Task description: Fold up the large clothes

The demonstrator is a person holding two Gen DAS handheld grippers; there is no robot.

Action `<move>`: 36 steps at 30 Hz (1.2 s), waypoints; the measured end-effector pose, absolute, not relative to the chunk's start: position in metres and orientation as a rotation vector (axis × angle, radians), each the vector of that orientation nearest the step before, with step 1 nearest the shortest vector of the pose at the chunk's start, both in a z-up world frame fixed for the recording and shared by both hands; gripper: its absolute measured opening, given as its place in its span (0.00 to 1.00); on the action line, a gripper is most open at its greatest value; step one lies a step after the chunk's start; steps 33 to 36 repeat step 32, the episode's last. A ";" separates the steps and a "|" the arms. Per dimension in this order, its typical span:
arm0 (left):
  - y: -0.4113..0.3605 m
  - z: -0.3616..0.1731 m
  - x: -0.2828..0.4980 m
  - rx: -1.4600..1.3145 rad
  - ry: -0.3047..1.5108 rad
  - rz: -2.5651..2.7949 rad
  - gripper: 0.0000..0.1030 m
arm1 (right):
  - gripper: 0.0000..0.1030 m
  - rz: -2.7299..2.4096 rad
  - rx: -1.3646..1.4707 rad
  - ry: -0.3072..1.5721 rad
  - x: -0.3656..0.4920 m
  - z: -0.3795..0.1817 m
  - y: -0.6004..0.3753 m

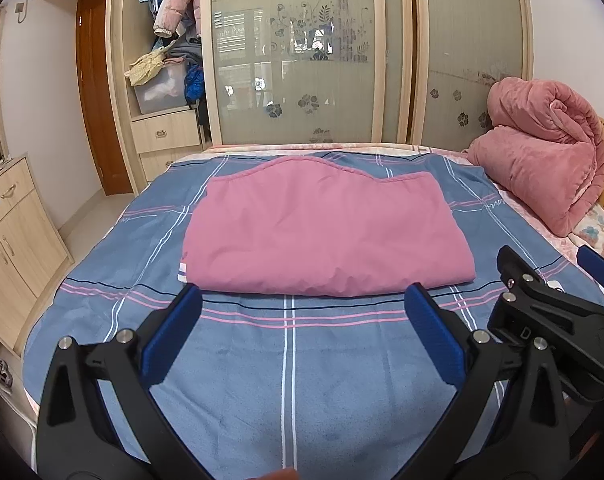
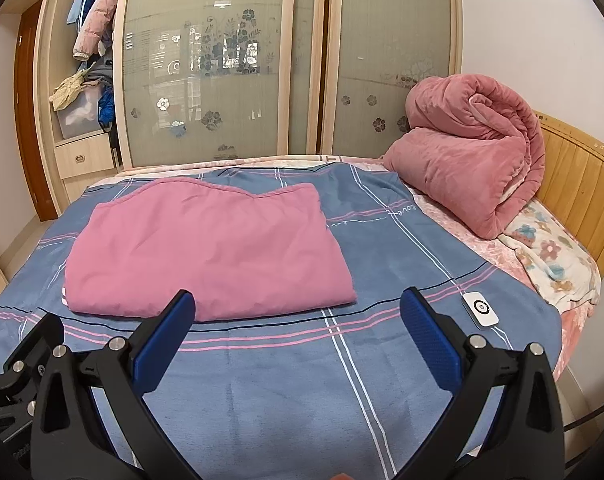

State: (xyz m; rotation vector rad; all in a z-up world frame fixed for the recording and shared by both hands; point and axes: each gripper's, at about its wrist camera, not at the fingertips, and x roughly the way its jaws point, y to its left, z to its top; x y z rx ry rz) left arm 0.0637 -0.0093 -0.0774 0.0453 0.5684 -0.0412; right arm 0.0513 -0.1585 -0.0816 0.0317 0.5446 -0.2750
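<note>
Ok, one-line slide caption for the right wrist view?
Open right gripper hovers over the blue plaid sheet before a folded pink garment; rolled pink quilt behind.

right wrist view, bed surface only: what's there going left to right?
Pink folded garment → white remote → rolled pink quilt → floral pillow. Both grippers, left and right, hang open short of the garment, holding nothing.
</note>
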 end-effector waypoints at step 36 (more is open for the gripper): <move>-0.011 -0.092 0.070 0.023 0.611 -0.081 0.98 | 0.99 -0.276 0.019 0.563 0.056 -0.094 -0.161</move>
